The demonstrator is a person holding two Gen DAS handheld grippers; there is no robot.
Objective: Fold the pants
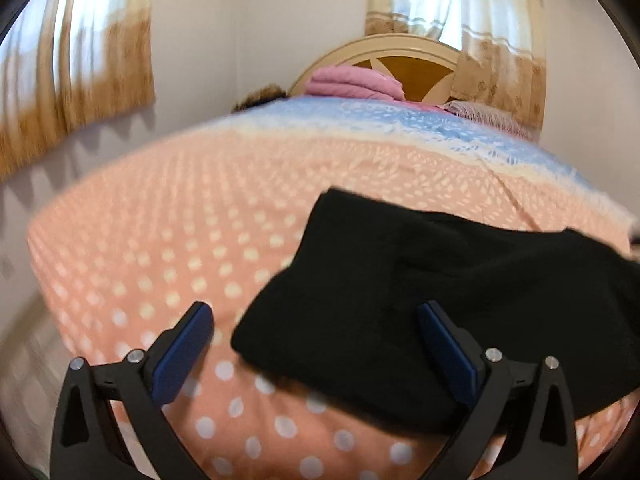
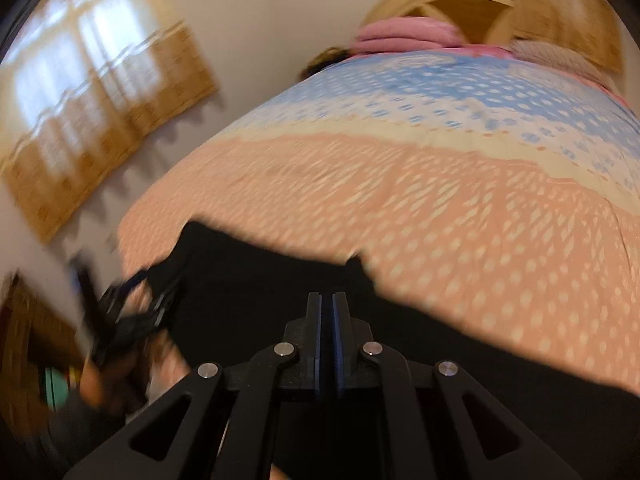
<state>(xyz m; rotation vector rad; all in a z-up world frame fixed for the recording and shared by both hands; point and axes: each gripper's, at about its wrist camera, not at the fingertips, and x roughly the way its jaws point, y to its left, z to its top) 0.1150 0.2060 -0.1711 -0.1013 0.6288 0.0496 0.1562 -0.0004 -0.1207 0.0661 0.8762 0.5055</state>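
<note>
Pants (image 1: 440, 304), black, lay on the polka-dot bedspread (image 1: 160, 240) near its close edge, already doubled into a compact, thick-looking bundle rather than spread full length. You appeared well into the folding, though the outline was still uneven; at least a final fold or a squaring-up seemed left, and blur hid the layers.

Your left gripper (image 1: 316, 344) was spread wide and held nothing, its blue pads (image 1: 184, 348) hanging just over the left end of the bundle, one pad above the bedspread and the other above the cloth. It pointed slightly downward toward the headboard (image 1: 400, 56).

Your right gripper (image 2: 328, 332) had its pads pressed together, tilted low over the dark cloth (image 2: 260, 280). Whether a layer was pinched between them, you could not have told from that view; no fabric showed in the slit. The left tool (image 2: 124, 312) was a smear at the bundle's left edge.
</note>
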